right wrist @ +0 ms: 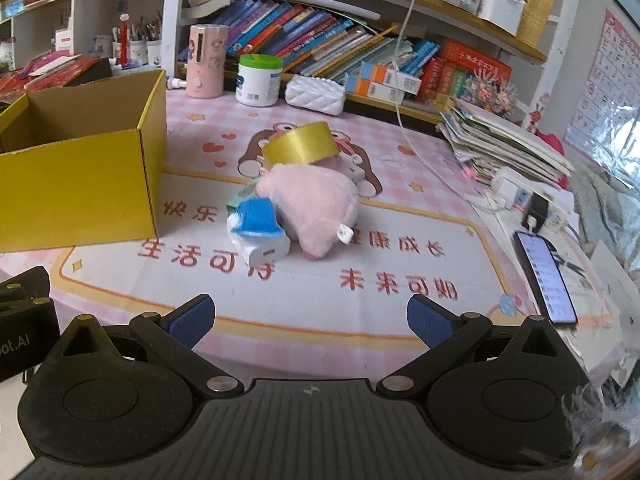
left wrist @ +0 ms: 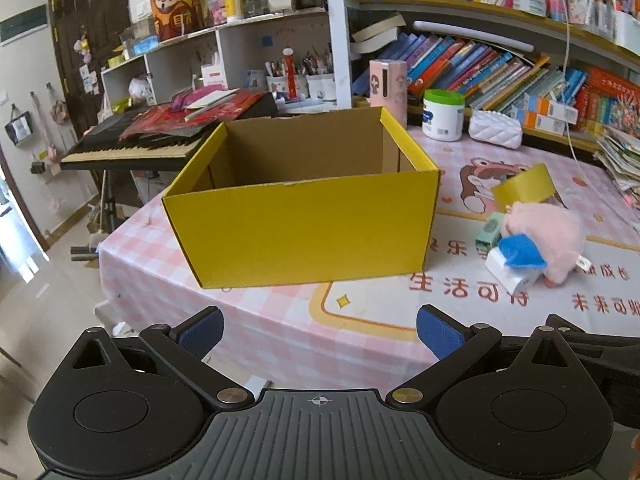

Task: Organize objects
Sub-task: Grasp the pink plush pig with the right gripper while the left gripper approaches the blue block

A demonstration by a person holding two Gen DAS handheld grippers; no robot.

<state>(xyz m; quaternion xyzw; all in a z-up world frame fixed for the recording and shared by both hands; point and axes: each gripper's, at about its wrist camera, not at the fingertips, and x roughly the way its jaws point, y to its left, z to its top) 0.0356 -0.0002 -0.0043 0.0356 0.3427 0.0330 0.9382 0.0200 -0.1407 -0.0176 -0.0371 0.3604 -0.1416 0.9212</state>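
Note:
An open yellow cardboard box (left wrist: pixel 304 228) stands on the pink checked tablecloth; it also shows at the left of the right wrist view (right wrist: pixel 80 184). To its right lies a pile: a pink plush toy (right wrist: pixel 316 204), a yellow tape roll (right wrist: pixel 300 146) leaning on it, a blue-and-white object (right wrist: pixel 260 232) and a green item (right wrist: pixel 240 200) under it. The pile also shows in the left wrist view (left wrist: pixel 540 236). My left gripper (left wrist: pixel 320 330) is open and empty in front of the box. My right gripper (right wrist: pixel 310 322) is open and empty in front of the pile.
A pink dispenser (right wrist: pixel 206 62), a white jar with a green lid (right wrist: pixel 258 80) and a white quilted pouch (right wrist: pixel 316 94) stand at the back by the bookshelf. A stack of papers (right wrist: pixel 504 144) and a phone (right wrist: pixel 546 276) lie at the right. A keyboard (left wrist: pixel 132 148) stands left of the table.

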